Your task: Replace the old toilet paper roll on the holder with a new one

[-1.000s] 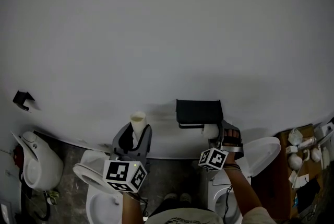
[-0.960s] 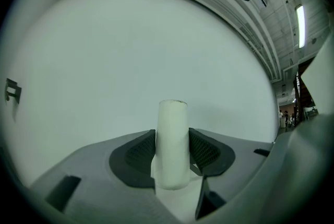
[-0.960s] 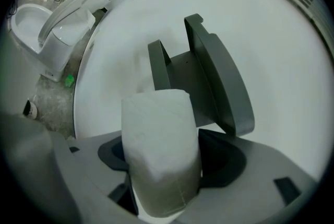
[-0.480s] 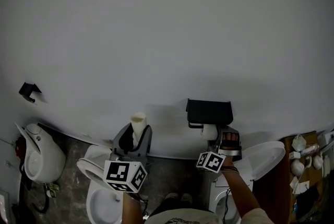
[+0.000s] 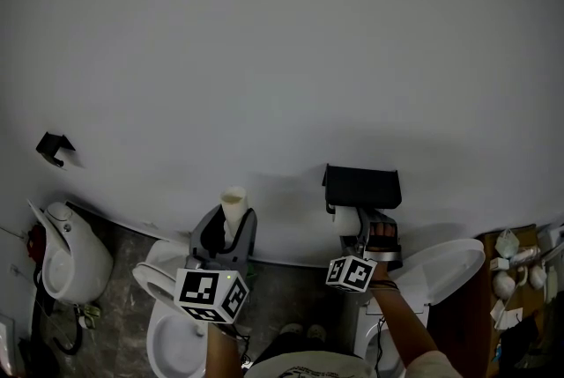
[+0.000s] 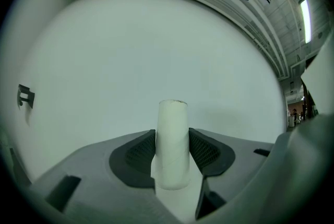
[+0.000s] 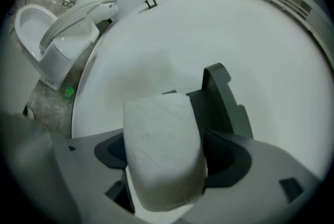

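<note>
Two rolls are in hand. The left tool (image 5: 231, 226) is closed about halfway on the spent cardboard tube (image 6: 172, 150), which stands upright with its top clear above the pads, at about 9 o'clock from the black holder (image 5: 363, 187) on the wall (image 5: 282, 59) and well apart from it. The right tool (image 7: 166, 137) stands wide around the new roll (image 7: 163, 165). Its jaws have just been opening, yet the roll fills the gap and looks to touch both pads. In the head view the roll sits at about 7 o'clock from the holder, just under its left end; whether it is already on the bar I cannot tell. I judge the new roll light, soft and springy: it dents under pressure and its loose outer sheet may slide, so it is best taken across the wound sides at mid-width, leaving the bore free for the bar. The tube is thin card, nearly weightless and easily crushed, so a gentle pinch low on its length suits it.
</note>
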Action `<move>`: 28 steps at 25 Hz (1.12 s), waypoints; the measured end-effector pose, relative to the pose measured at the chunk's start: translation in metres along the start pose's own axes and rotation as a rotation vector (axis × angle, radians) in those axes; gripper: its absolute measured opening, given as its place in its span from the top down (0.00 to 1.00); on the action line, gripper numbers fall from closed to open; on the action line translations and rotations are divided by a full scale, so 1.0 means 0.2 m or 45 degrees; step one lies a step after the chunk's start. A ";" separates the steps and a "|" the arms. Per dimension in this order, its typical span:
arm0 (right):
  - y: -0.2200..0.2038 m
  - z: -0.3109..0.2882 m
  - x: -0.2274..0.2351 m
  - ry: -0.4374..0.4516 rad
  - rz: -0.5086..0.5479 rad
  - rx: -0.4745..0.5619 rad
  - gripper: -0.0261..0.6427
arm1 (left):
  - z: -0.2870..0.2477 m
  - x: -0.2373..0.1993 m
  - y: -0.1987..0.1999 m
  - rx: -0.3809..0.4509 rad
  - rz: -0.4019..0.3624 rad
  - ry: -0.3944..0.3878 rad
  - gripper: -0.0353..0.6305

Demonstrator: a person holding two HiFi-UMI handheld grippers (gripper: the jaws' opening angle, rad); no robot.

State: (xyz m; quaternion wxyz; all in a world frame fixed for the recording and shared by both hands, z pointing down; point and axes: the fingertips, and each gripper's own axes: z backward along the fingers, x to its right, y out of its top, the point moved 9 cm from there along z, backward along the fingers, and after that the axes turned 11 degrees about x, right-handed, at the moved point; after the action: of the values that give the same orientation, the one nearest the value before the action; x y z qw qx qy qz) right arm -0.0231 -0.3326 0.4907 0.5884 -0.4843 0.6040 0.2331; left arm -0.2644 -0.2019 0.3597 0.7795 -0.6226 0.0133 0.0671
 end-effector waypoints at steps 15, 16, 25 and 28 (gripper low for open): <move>-0.09 0.40 0.28 -0.119 -0.883 0.224 0.45 | -0.22 0.21 -0.03 0.032 0.026 -0.165 0.65; -0.12 0.44 0.33 -0.184 -1.007 0.258 0.49 | -0.23 0.23 -0.04 0.035 0.029 -0.177 0.65; -0.30 0.66 0.68 -0.681 -1.471 0.382 0.78 | -0.32 0.33 -0.02 0.080 0.000 -0.178 0.65; -0.32 0.69 0.69 -0.726 -1.523 0.385 0.85 | -0.32 0.36 -0.02 0.098 -0.019 -0.153 0.65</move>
State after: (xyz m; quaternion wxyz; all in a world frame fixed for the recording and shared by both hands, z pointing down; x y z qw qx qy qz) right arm 0.1210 -0.2857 0.3532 0.8137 -0.5670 0.0793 -0.1009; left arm -0.1889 -0.2586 0.3415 0.8028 -0.5870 -0.0356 0.0982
